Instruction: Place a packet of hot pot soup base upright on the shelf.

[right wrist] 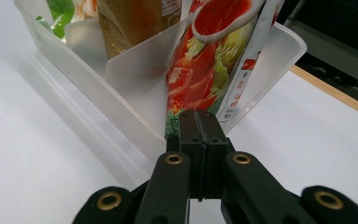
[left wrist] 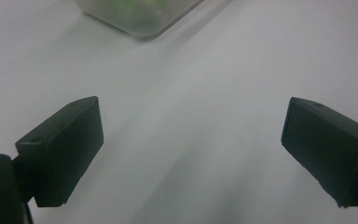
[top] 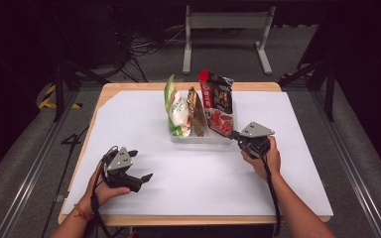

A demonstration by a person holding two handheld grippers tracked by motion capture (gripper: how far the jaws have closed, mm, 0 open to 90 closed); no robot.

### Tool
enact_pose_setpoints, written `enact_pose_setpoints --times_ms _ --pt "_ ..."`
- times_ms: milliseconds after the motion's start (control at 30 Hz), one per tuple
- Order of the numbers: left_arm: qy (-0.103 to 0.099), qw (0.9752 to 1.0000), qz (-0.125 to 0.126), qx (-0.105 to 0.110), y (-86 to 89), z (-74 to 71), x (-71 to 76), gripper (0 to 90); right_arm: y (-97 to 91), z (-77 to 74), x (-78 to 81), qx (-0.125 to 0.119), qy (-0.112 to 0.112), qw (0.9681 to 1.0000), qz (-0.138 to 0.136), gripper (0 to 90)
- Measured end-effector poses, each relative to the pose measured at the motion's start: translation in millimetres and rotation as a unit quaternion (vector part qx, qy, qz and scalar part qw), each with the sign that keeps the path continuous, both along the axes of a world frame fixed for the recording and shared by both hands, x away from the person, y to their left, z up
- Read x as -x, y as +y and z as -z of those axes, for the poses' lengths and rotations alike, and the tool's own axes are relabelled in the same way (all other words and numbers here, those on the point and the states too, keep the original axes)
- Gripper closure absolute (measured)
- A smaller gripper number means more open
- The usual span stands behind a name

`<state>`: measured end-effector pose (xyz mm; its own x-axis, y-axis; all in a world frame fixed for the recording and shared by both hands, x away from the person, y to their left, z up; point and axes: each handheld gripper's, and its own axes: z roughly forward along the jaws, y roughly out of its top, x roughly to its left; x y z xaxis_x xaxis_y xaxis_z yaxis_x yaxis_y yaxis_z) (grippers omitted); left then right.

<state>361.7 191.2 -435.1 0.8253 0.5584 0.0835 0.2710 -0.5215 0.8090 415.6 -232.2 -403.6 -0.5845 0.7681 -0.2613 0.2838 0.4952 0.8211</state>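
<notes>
While the left hand-held gripper [top: 140, 165] rested open on the desk [top: 144, 114], the right hand-held gripper [right wrist: 198, 122] pinched shut on the red pouch [right wrist: 204, 70] in the clear tray [right wrist: 279, 51] — light, crinkly, slippery, best held by its edge.

The black two-jaw left gripper [top: 140, 165] rests low in the left hand [top: 104, 191], jaws wide apart. The black right gripper [top: 234, 134], gripped by the right hand [top: 268, 158], has its jaws pressed together.
</notes>
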Motion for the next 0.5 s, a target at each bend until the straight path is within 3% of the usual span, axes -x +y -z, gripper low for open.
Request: enact_pose_setpoints --times_ms 500 --pt "0.004 1.0 0.002 -0.002 -1.3 0.9 -0.6 6.0 9.3 6.6 -7.8 0.003 0.013 0.9999 0.007 90.0"
